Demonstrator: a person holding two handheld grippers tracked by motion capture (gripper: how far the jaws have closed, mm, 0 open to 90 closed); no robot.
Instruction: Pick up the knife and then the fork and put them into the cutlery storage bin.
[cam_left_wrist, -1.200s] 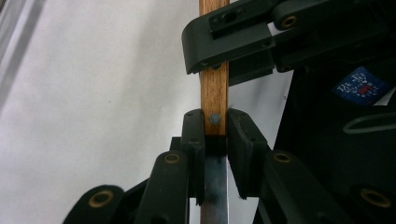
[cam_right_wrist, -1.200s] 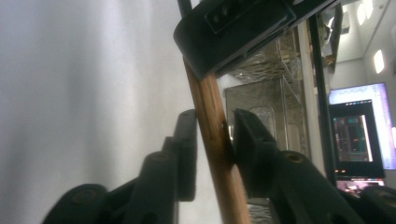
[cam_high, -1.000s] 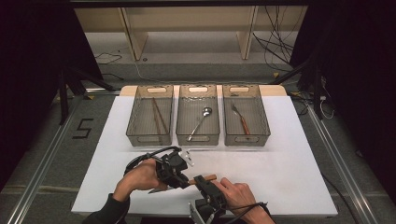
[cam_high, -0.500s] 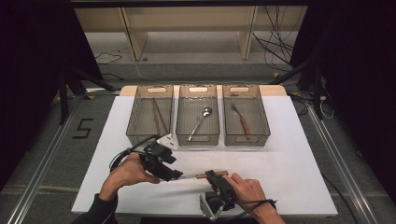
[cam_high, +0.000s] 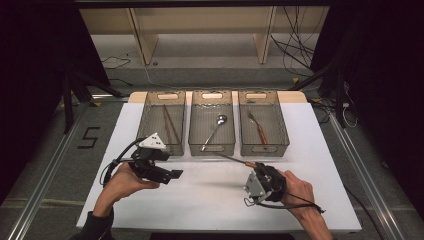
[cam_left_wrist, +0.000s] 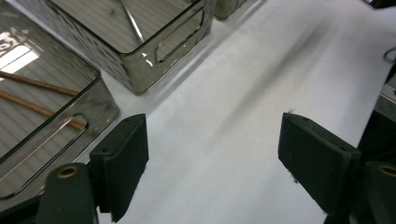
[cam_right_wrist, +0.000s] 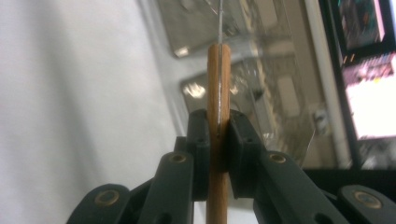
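1. White table (cam_high: 200, 200) under a dark room; open shelving and loose cables beyond it, a "5" marked on the floor to the left.
2. Three clear bins stand ahead of both claws: chopsticks bin (cam_high: 162, 122), spoon bin (cam_high: 212, 122), fork bin (cam_high: 262, 127).
3. Right gripper (cam_right_wrist: 217, 135) is clamped on a wooden-handled utensil (cam_right_wrist: 218, 84); its metal shaft juts past the claw toward the bins.
4. Left gripper (cam_left_wrist: 212, 154) has just been opening; its jaws stand apart with nothing between them, chopsticks bin just beside.
5. We judge sorting is underway: next, carry the utensil forward over its matching bin, which we cannot tell, then release.
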